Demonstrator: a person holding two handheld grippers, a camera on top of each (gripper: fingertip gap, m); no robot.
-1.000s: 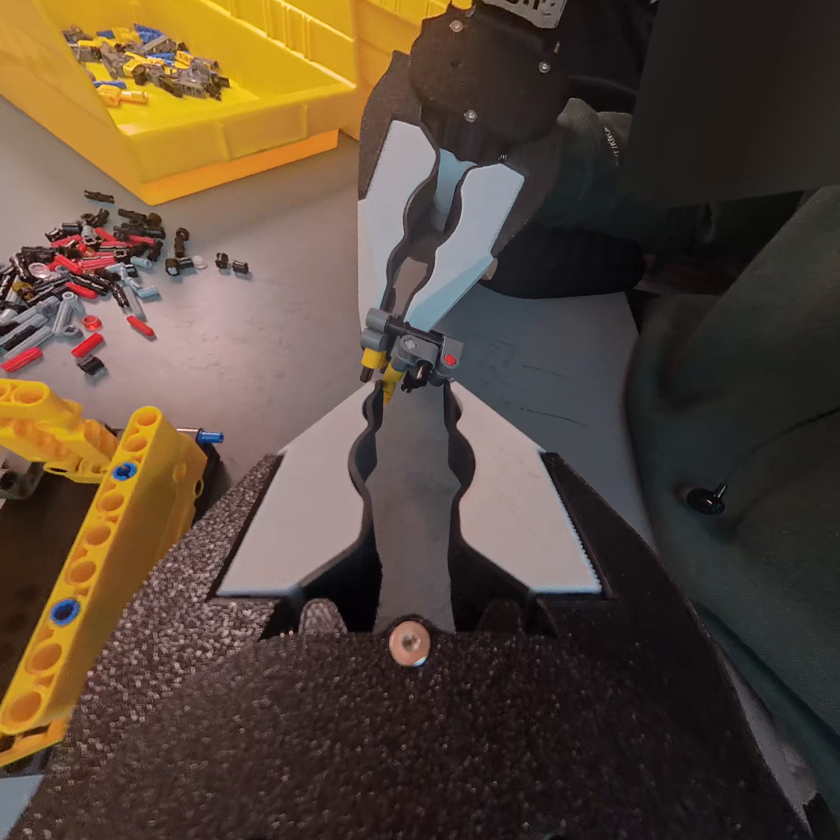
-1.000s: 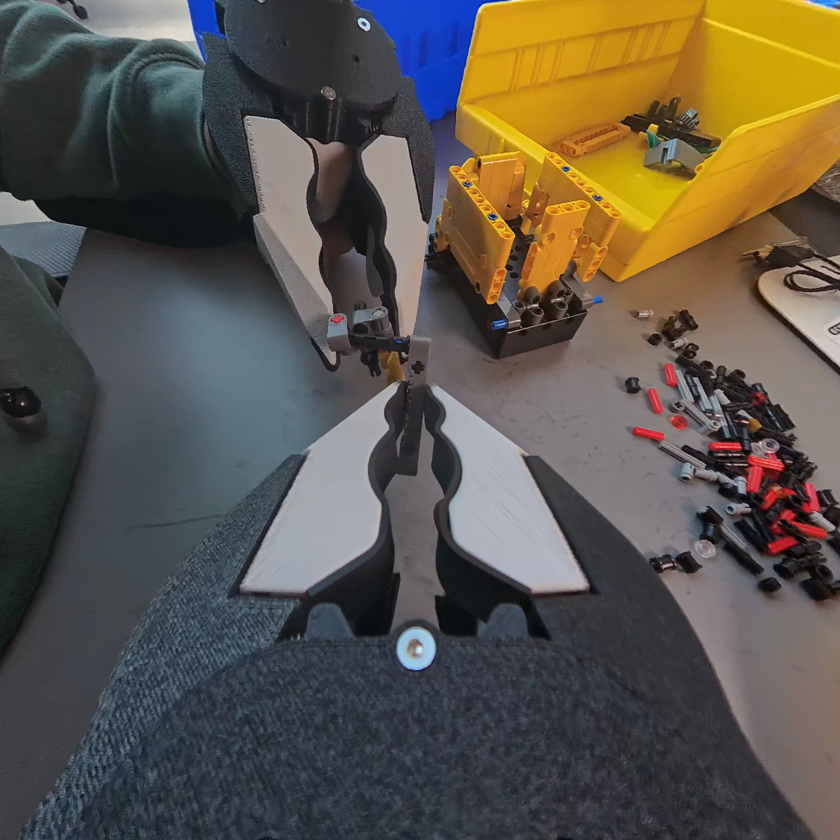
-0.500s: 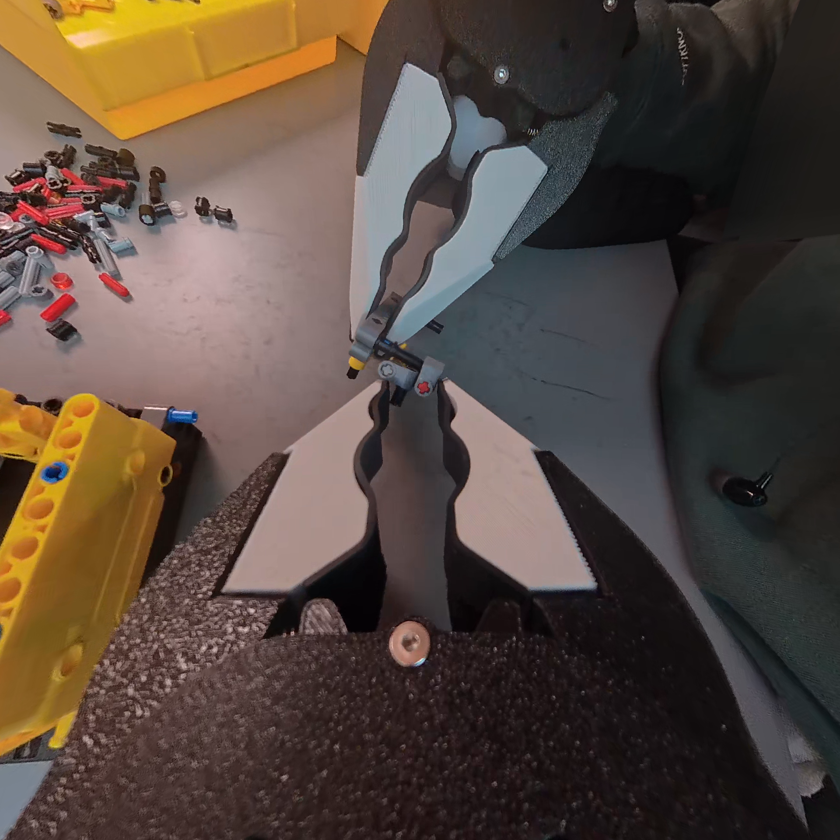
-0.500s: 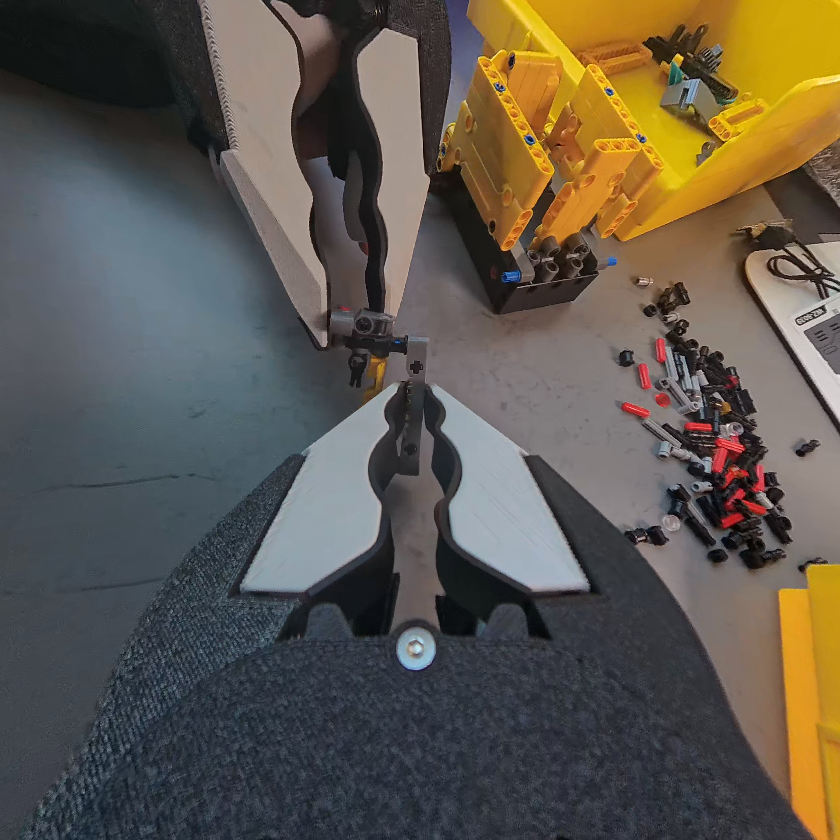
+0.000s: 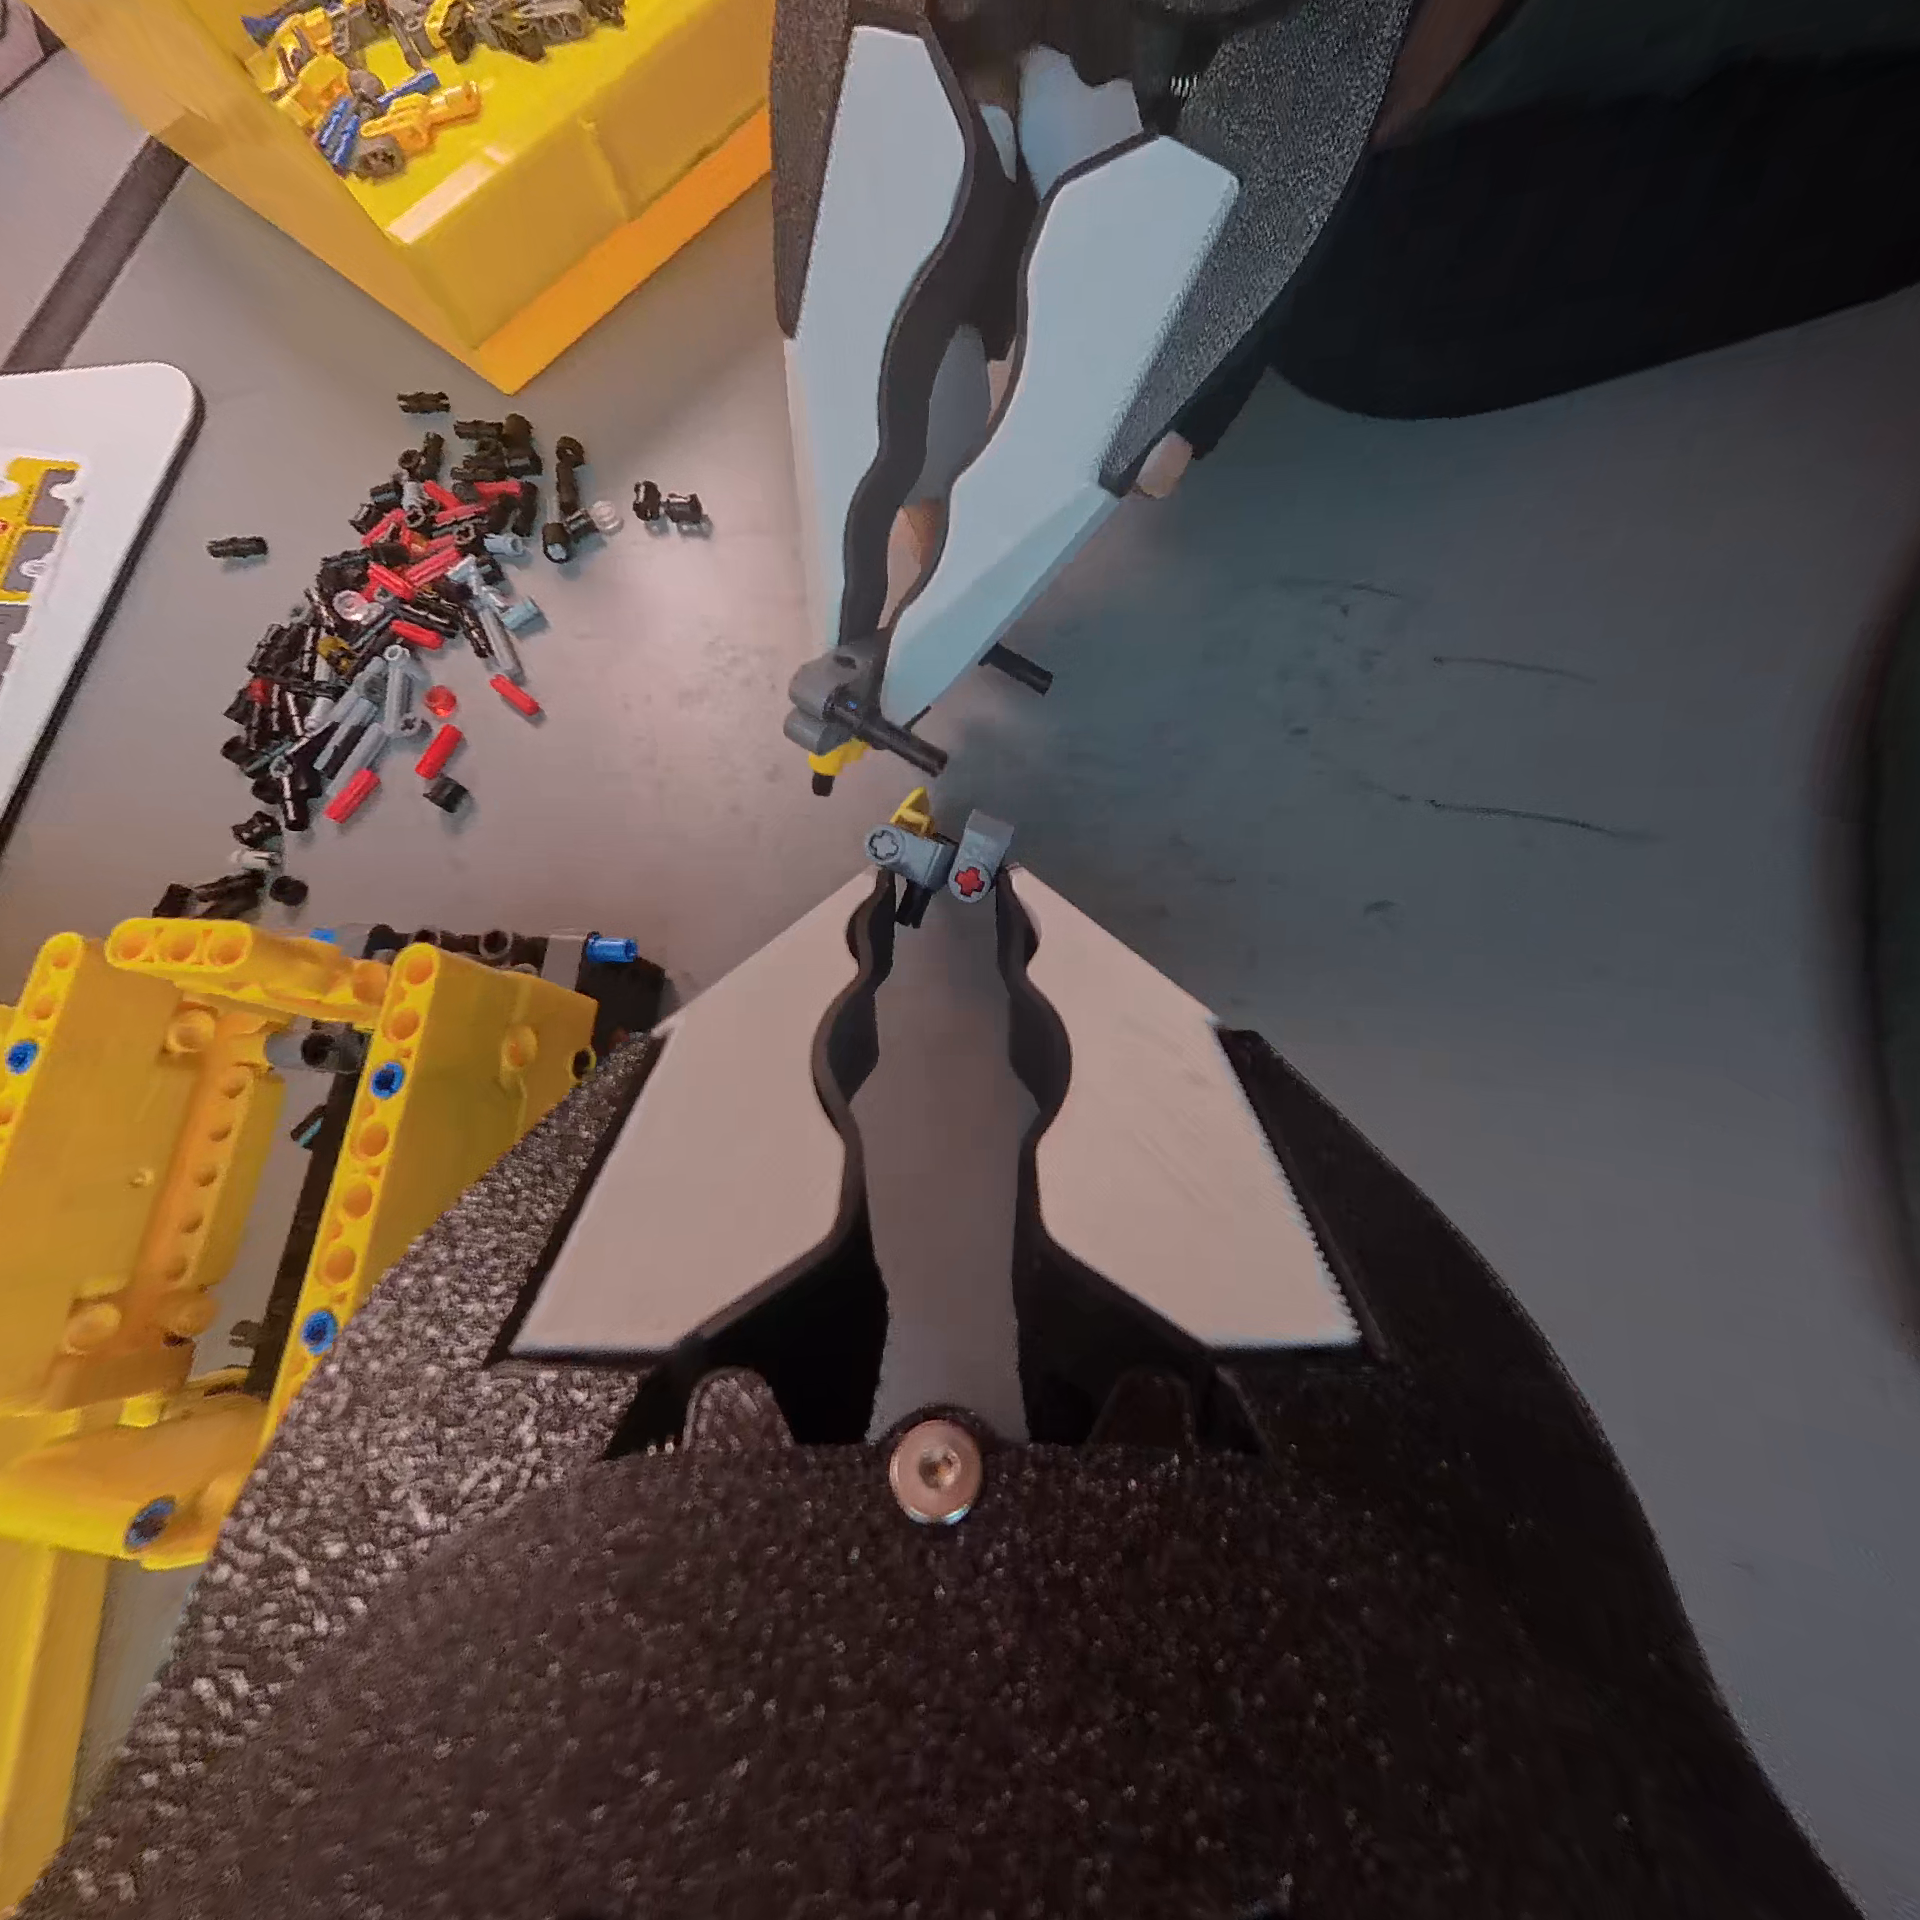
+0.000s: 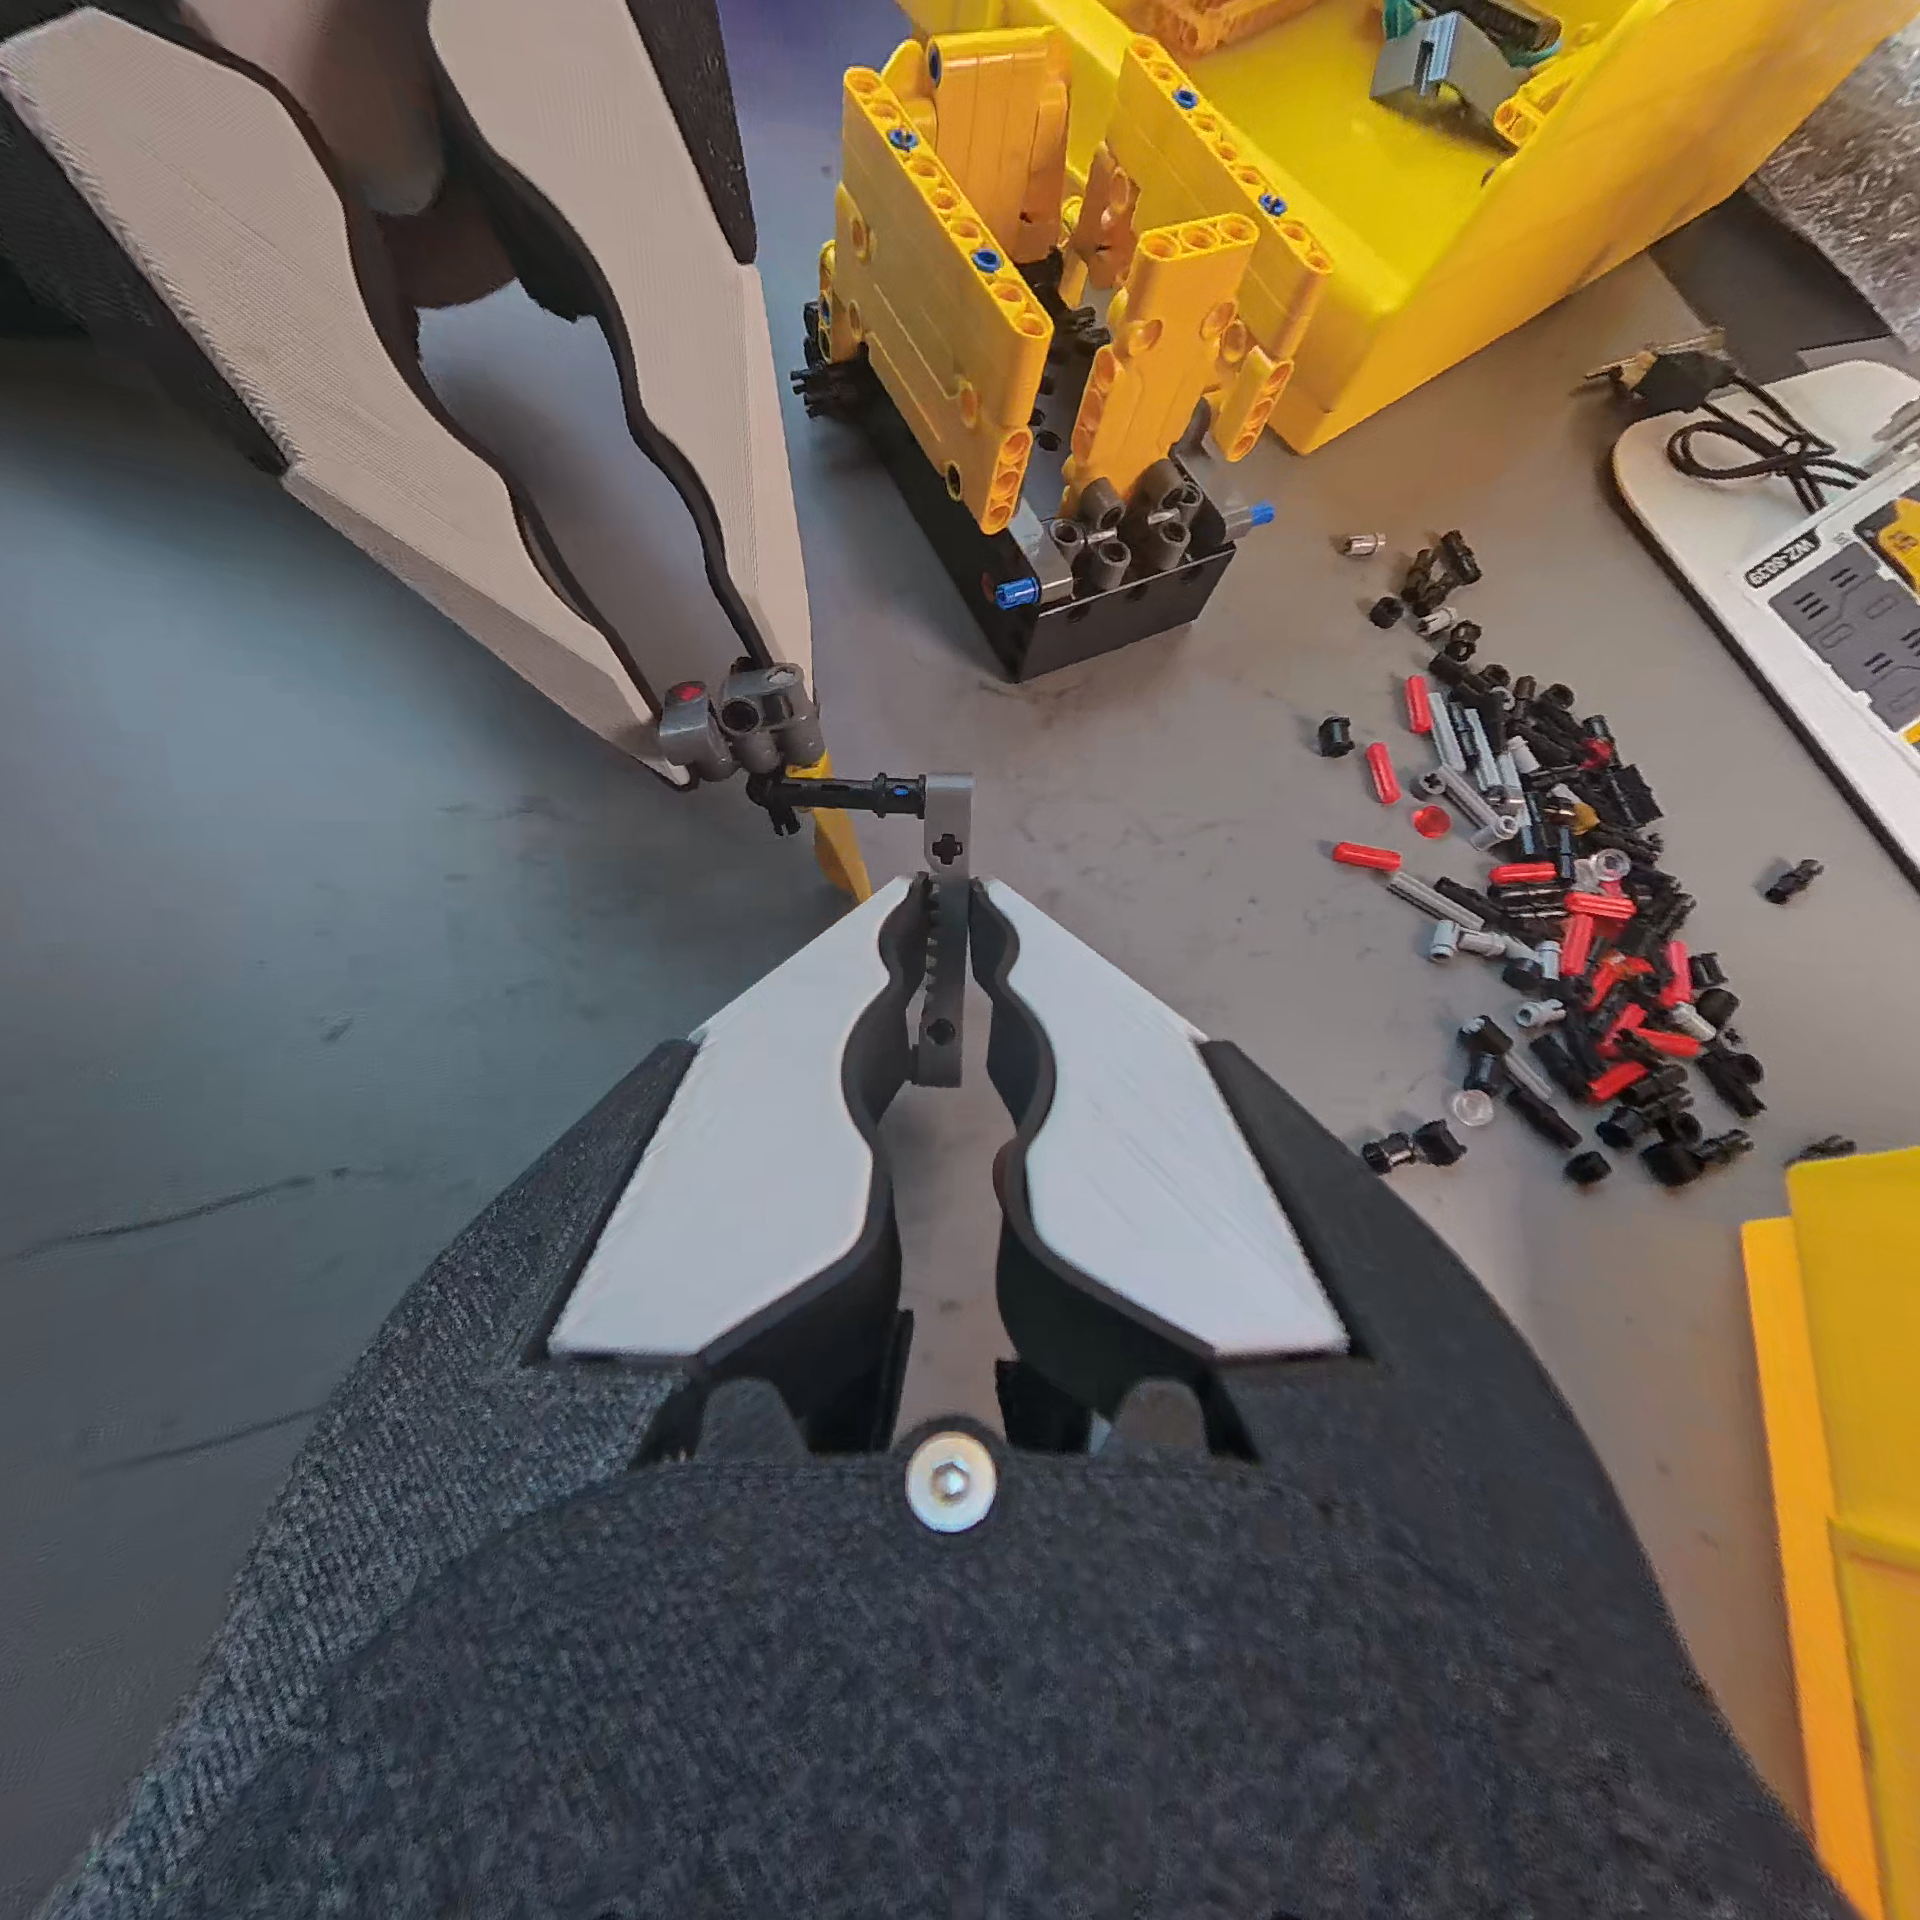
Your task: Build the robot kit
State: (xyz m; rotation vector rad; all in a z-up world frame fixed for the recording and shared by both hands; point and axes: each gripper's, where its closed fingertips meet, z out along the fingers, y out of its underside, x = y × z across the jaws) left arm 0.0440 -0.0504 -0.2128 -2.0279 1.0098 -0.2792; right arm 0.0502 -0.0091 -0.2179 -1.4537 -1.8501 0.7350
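Observation:
My left gripper (image 5: 940, 888) is shut on a small grey connector cluster (image 5: 940, 857) with a red axle end. It holds the cluster just above the grey table. My right gripper (image 6: 945, 888) is shut on a thin grey toothed beam (image 6: 943, 935), which stands upright between its tips. A black axle (image 6: 842, 795) sticks out sideways from the beam's top toward the cluster (image 6: 738, 722). In the left wrist view the axle tip (image 5: 914, 750) stops a short gap from the cluster. A yellow piece (image 6: 842, 847) hangs below the axle. The grippers face each other tip to tip.
A yellow and black brick model (image 6: 1039, 364) stands nearby and also shows in the left wrist view (image 5: 208, 1143). A pile of red, black and grey pins (image 6: 1558, 914) lies on the table. A yellow parts bin (image 5: 468, 208) and a white instruction sheet (image 6: 1818, 623) lie beyond. The gap from one gripper's tips to the other's is roughly 5 centimetres.
Both grippers have come lower, nearer the table. The beam with its axle and the connector cluster, close together before, now show a small gap between them.

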